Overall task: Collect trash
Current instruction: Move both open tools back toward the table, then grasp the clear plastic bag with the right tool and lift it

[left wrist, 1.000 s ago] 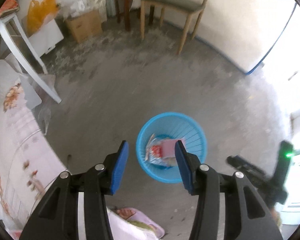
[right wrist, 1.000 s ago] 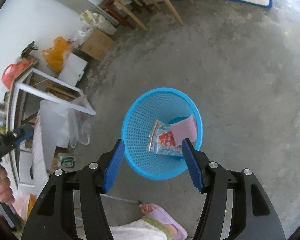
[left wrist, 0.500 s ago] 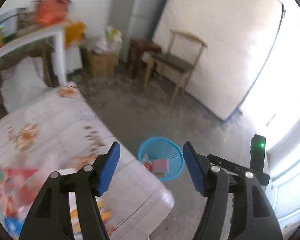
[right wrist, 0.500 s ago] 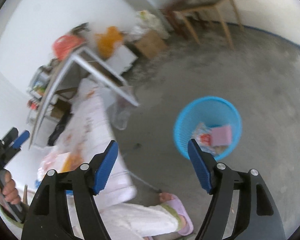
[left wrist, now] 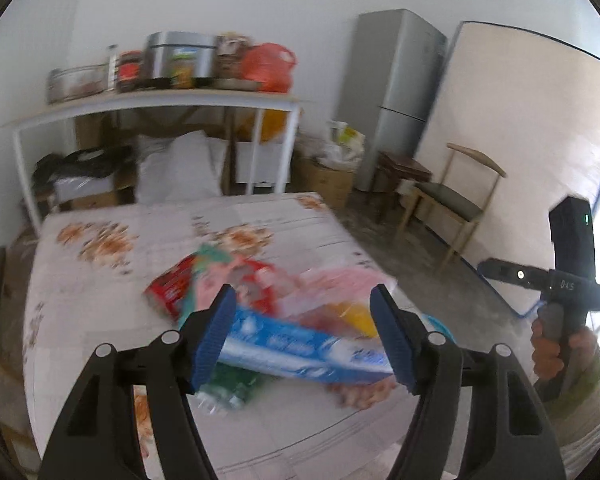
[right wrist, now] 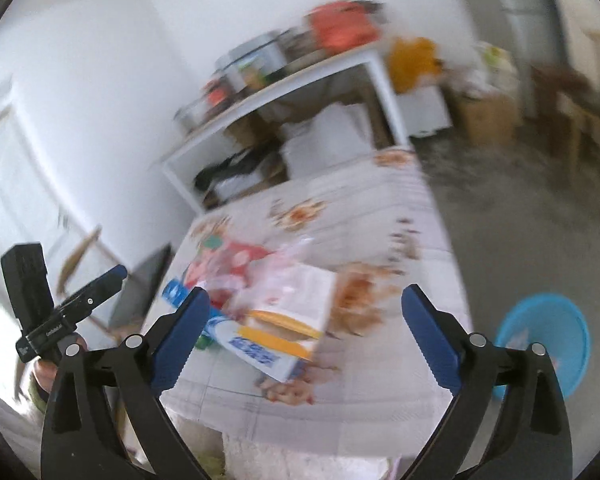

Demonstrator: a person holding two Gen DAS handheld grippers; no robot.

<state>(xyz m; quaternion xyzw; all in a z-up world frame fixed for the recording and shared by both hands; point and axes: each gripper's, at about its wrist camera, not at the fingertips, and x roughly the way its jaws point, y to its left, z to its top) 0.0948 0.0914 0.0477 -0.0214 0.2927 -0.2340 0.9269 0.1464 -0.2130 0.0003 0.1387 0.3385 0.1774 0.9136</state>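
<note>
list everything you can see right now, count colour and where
table: one, white floral cloth, under both grippers
wrappers: a blurred heap, red, pink, green, on the table
blue box: one, blue and white, nearest edge of the heap
bin: one, blue, on the floor right of the table
shelf: one, white, at the wall, tins and a red bag on top
fridge: one, grey, back corner
chair: one, wooden, by the leaning mattress
mattress: one, cream, against the wall
left gripper: black, blue pads, open, empty
right gripper: black, blue pads, wide open, empty
</note>
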